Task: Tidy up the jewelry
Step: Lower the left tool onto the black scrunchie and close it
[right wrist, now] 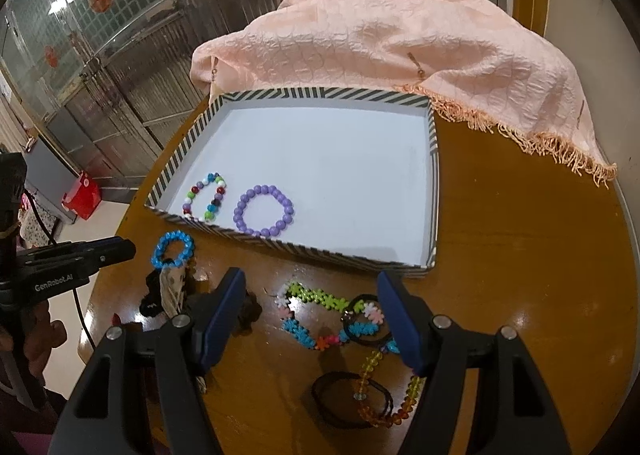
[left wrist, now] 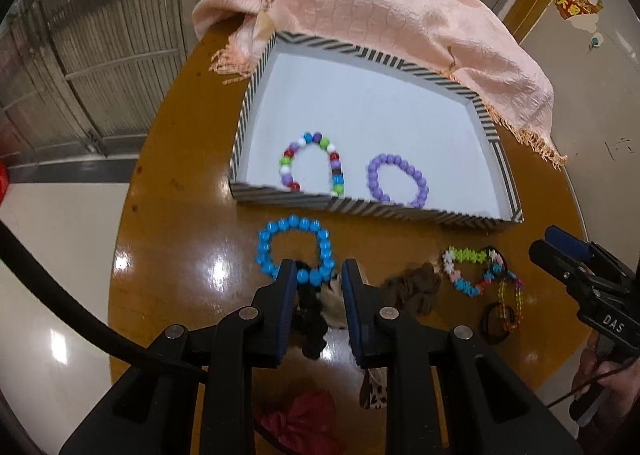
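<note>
The blue bead bracelet is lying flat on the brown round table, just outside the near wall of the striped tray, toward that wall's left end. It is a closed ring, so it is offering no real long axis; what matters is that its near arc is sitting between the blue pads of the left gripper, which is pointing steeply down at it from the near side. Those jaws are standing a little apart with a couple of beads in the gap; whether the pads are already pressing on the beads I cannot tell from either view. The ring is also resting against a small heap of dark and pale hair ties just behind it, so a closing pinch is likely risking fabric along with beads. Seen from the right wrist view, the left gripper is reaching in just beside the bracelet, making it plainly the nearer tool. The right gripper is hovering with its jaws spread wide and holding nothing, over the flower-link chain and the amber bead string, well to the right of the blue ring. Inside the tray, a multicoloured bracelet and a purple bracelet are already lying near the front wall, so the short lift over that wall looks like the coming move.
</note>
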Available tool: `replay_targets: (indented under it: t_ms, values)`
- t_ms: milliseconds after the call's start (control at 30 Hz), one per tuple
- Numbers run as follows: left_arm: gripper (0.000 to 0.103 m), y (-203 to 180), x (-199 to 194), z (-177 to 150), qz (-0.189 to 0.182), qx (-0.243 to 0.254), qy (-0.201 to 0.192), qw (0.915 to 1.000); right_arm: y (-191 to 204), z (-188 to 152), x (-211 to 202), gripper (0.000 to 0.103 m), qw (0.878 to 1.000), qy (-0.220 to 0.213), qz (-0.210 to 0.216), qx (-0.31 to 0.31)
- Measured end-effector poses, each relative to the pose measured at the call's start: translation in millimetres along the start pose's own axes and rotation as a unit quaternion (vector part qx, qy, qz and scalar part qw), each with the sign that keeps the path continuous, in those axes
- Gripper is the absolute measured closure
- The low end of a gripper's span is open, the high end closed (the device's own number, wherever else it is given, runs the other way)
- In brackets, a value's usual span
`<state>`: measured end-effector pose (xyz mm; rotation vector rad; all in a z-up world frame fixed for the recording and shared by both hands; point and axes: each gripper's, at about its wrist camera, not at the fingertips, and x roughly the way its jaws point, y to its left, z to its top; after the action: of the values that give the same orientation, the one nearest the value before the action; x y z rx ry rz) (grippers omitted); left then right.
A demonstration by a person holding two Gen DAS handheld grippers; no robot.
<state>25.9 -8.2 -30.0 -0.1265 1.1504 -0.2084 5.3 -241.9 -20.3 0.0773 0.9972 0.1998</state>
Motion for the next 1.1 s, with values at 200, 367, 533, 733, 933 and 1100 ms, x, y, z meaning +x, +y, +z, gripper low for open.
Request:
replay_targets:
  t_ms: [200,367,533,733,933,1100]
  values:
    - [0.090,6.5,2.2,-10.5,-0.017,-0.004,0.015,0.9997,-6.2,-13.1,6.5,0.031,1.000,0.024,0.003,-0.003]
    - [0.088,14.4,11.3,-20.9,-0.033,-0.007,0.035,0.9988,-6.8,-21.1,11.4,0.031,0.999,0.036,0.008,-0.003]
    - [0.085,16.8,13.4,-29.1,-0.040,0.003,0.042,0.9983,-10.3,-23.5,13.6,0.031,0.999,0.038,0.005,-0.001]
    - [0.084,18.4,18.3,-33.5,-0.049,0.005,0.053,0.9974,-18.9,-22.8,15.3,0.031,0.999,0.041,0.003,0.010]
    - [0.084,21.0,26.9,-33.4,-0.046,0.002,0.059,0.9972,-18.3,-26.0,17.2,0.031,0.999,0.047,0.006,0.005]
    - [0.084,23.1,35.2,-30.3,-0.041,-0.002,0.062,0.9973,-14.3,-30.0,16.6,0.032,0.999,0.047,0.009,-0.003]
